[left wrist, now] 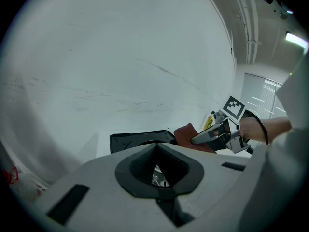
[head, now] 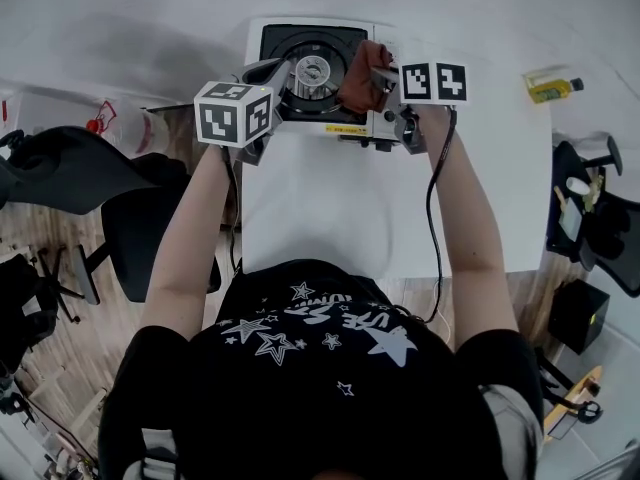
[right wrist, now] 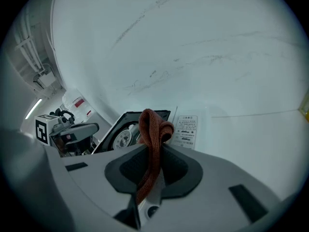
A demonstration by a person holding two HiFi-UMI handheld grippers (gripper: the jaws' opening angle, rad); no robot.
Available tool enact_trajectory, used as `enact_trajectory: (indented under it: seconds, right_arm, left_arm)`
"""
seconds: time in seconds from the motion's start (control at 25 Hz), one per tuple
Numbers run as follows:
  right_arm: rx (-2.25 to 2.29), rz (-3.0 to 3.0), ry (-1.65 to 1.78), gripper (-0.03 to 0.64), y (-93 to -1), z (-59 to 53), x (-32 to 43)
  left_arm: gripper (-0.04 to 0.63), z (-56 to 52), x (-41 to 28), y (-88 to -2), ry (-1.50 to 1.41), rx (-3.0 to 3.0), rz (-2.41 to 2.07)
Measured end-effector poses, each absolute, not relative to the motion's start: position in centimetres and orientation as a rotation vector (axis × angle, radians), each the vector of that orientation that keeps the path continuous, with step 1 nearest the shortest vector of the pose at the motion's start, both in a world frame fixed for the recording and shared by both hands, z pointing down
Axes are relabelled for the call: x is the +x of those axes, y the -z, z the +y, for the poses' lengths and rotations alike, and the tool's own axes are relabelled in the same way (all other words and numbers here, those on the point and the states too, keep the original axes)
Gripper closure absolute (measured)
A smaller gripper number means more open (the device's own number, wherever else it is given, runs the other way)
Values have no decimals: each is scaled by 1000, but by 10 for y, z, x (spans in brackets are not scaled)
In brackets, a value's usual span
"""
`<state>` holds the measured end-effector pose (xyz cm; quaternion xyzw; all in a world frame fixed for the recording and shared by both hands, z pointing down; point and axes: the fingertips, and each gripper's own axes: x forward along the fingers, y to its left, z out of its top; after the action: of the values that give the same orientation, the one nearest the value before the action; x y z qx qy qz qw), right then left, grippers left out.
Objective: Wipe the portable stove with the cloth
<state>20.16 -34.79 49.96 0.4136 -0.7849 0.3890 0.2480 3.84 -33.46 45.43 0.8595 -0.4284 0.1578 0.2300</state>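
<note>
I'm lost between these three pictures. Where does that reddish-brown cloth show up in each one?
Head view: the cloth is top centre, over the right side of the stove, held by the right gripper.
Left gripper view: the cloth is right of centre, at the stove's right end.
Right gripper view: the cloth is dead centre, pinched between the jaws.
Shared landmark: the stove, whose black top shows in all three.

We see a rust-brown ribbed cloth [right wrist: 153,129] in our right gripper [right wrist: 153,163] — beyond it, a black-topped, white-sided portable stove [head: 310,68].
</note>
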Motion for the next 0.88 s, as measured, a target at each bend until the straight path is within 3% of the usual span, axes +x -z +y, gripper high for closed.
enact_trajectory:
  seconds: [0.88]
  right_arm:
    - [1262,-2089,-1156,554,-501,-332,281]
  left_arm:
    - [588,-330,95,-452,-440,2410,-1090]
